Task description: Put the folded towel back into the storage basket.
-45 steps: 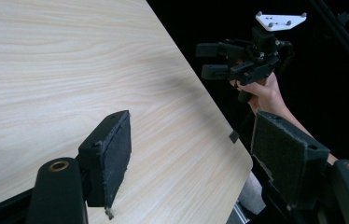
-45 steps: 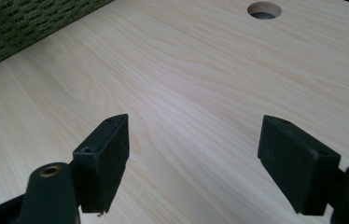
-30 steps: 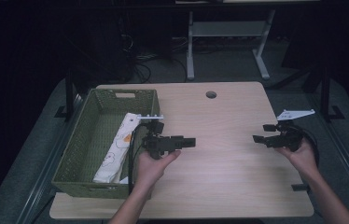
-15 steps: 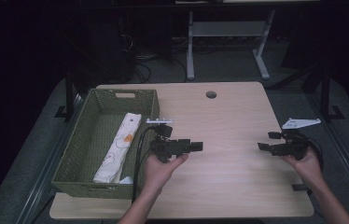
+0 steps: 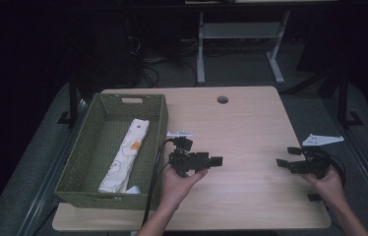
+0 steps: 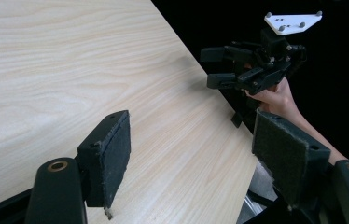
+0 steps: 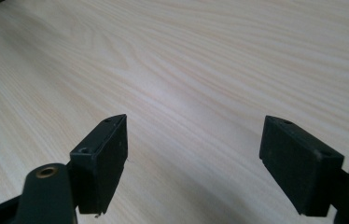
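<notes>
two open grippers over a bare tabletop

both grippers hang above the wooden table, each with its jaws spread wide and nothing between them. the left gripper sits just beside the green basket, pointing across the table toward the right gripper, which is held near the table's right edge (the two are well apart). a rolled white cloth with small printed figures lies lengthwise inside the basket, near its right wall, untouched by either gripper.
</notes>
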